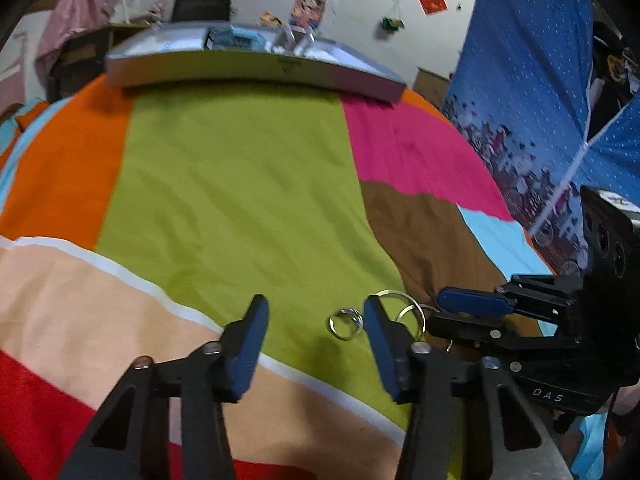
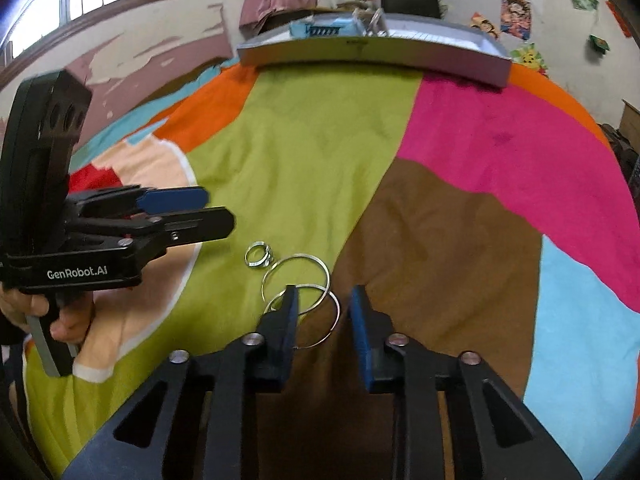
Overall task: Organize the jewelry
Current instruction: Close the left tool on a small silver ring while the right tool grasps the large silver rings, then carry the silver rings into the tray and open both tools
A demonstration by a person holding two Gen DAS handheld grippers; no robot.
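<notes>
Patchwork bedspread [image 2: 320, 140] lay under my right claw [image 2: 324, 308], narrow and empty; two rings [image 2: 298, 276] just ahead needed a lower, centred pinch.

Two large silver hoops [image 2: 297, 280] beside small rings [image 2: 258, 257], seemingly touching the part-open right claw [image 2: 324, 312].

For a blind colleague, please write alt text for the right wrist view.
The right claw hovers open over two large silver rings on a colourful patchwork cloth. A smaller ring lies beside them, the left claw reaches in, and a grey tray sits far behind.
</notes>
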